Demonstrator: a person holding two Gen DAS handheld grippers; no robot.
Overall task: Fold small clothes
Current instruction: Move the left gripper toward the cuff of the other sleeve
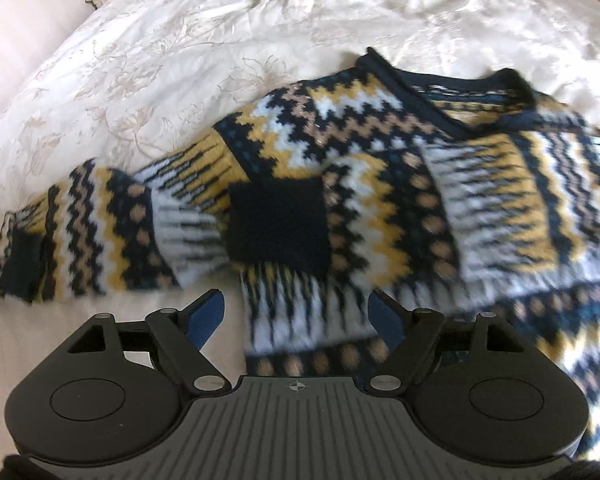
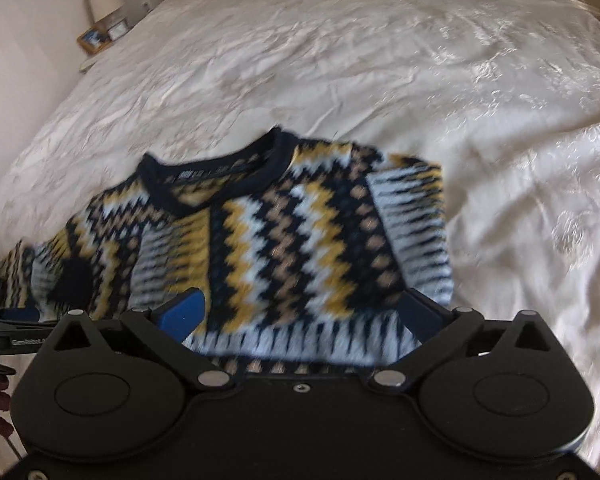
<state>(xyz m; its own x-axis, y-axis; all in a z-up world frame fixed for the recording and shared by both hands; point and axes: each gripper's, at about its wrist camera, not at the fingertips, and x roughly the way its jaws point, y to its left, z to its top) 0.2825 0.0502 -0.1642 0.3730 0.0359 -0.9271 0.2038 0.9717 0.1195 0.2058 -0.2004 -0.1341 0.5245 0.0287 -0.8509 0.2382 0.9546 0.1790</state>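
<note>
Both claws stand wide open, gripping nothing: the left claw (image 1: 296,318) and right claw (image 2: 306,314) hover over the patterned knit sweater (image 1: 380,184), which lies on the white bed (image 1: 260,28).

Soft daylight, motion blur throughout (fisheye-bent edges, dark corners)
</note>
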